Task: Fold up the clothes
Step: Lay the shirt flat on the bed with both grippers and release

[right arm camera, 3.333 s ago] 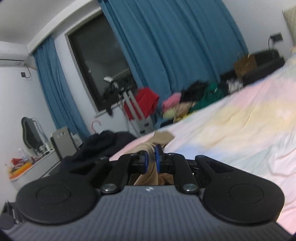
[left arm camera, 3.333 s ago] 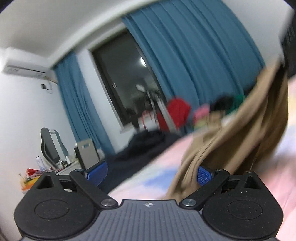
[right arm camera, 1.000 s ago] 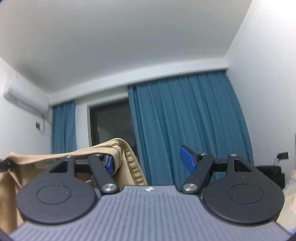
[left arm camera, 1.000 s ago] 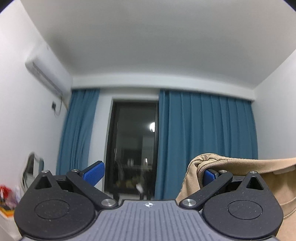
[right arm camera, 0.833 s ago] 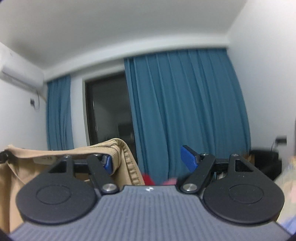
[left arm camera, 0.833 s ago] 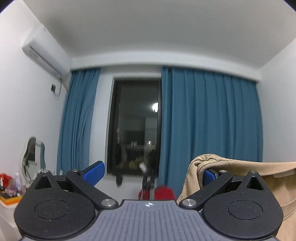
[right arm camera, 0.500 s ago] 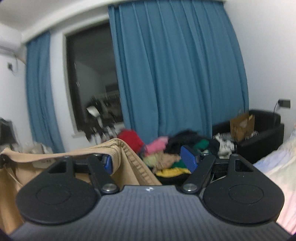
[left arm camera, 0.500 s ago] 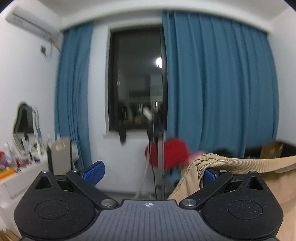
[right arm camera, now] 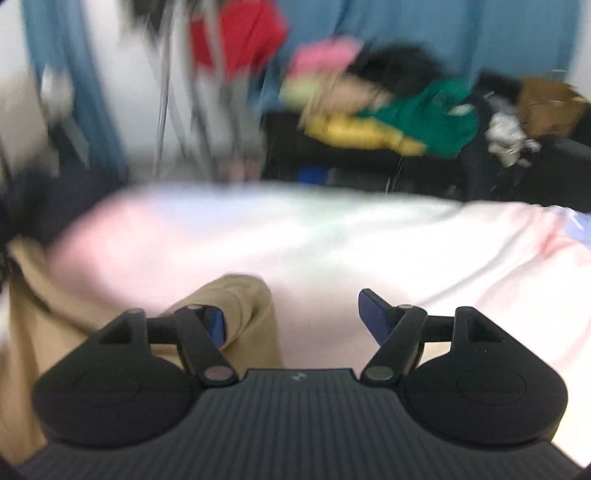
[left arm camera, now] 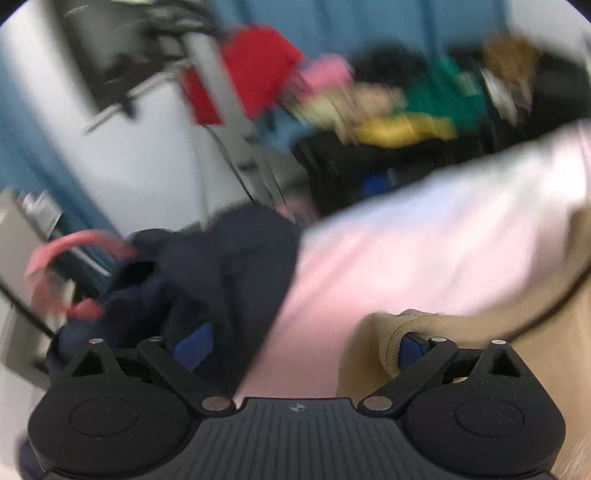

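A tan garment [left arm camera: 369, 354] hangs stretched between my two grippers, low over a pale pink bed sheet [left arm camera: 406, 251]. In the left wrist view its ribbed edge is hooked over the right finger of my left gripper [left arm camera: 301, 343], whose jaws stand wide apart with nothing pinched between them. In the right wrist view the tan garment [right arm camera: 243, 302] wraps over the left finger of my right gripper [right arm camera: 293, 317], also wide open. The rest of the cloth trails off toward the frame edges. Both views are motion-blurred.
A dark navy heap of clothes [left arm camera: 207, 266] lies at the bed's left edge beside a pink hanger [left arm camera: 55, 254]. Beyond the bed sheet [right arm camera: 295, 236], a pile of coloured clothes [right arm camera: 388, 122] sits on black furniture. A red garment [right arm camera: 232, 33] hangs on a rack; a cardboard box [right arm camera: 550, 103] is far right.
Both views have swung down from the ceiling and blue curtains to the bed. The tan garment stays hooked on the same fingers, and both jaws keep about the same width.
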The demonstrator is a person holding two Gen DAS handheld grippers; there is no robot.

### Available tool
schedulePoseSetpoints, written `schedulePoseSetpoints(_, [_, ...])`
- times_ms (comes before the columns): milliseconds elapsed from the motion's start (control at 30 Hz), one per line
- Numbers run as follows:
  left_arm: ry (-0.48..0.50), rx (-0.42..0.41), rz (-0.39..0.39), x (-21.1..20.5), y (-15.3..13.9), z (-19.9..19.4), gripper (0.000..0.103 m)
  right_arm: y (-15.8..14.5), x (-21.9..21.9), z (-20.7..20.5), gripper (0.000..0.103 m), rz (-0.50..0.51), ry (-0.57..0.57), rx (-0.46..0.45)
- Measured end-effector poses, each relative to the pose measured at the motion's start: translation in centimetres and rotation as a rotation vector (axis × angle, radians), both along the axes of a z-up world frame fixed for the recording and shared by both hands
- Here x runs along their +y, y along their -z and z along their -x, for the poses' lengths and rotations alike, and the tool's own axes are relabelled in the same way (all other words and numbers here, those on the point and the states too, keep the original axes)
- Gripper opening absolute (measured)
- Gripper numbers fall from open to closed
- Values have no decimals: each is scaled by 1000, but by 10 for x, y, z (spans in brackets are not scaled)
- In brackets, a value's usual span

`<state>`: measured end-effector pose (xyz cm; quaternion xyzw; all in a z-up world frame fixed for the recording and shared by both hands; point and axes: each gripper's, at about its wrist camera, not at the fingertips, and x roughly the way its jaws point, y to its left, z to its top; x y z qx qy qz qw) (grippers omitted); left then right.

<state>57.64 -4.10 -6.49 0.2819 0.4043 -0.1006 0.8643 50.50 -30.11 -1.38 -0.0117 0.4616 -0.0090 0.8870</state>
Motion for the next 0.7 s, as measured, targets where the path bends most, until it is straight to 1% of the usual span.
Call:
schedulePoseSetpoints(67, [64, 52, -131, -17, 12, -2, 103, 8, 14, -4, 72, 33, -106, 78])
schedulePoseSetpoints(100, [80, 78, -177, -24, 18, -4, 103, 11, 23, -6, 72, 44, -163, 115])
schedulePoseSetpoints(133, [87, 106, -203, -29, 23, -6, 103, 13, 32, -9, 72, 54, -217, 150])
schedulePoseSetpoints(167, [93, 127, -198, -30, 23, -8, 103, 15, 41, -12, 72, 64, -264, 173])
schedulePoseSetpoints(200, [99, 145, -183, -31, 21, -10, 103, 12, 47, -12, 72, 58, -279, 167])
schedulePoseSetpoints(233, [105, 163, -145, -30, 17, -11, 103, 9, 53, -11, 72, 48, -286, 155])
schedulePoseSetpoints(300, [101, 194, -48, -25, 6, -12, 103, -3, 59, -3, 72, -27, -268, 103])
schedulePoseSetpoints(367, [100, 144, 37, -20, -8, -2, 103, -17, 61, 13, 72, -91, -212, 23])
schedulePoseSetpoints(467, [88, 48, 160, -9, -30, 18, 103, -35, 58, 52, 72, -147, -90, -113])
schedulePoseSetpoints(500, [70, 14, 200, -3, -36, 28, 103, -41, 57, 66, 72, -165, -48, -159])
schedulePoseSetpoints(600, [21, -55, 328, 16, -55, 73, 103, -51, 59, 129, 72, -189, 58, -264])
schedulePoseSetpoints(700, [-5, -103, 381, 32, -69, 134, 103, -55, 59, 198, 72, -244, 159, -335])
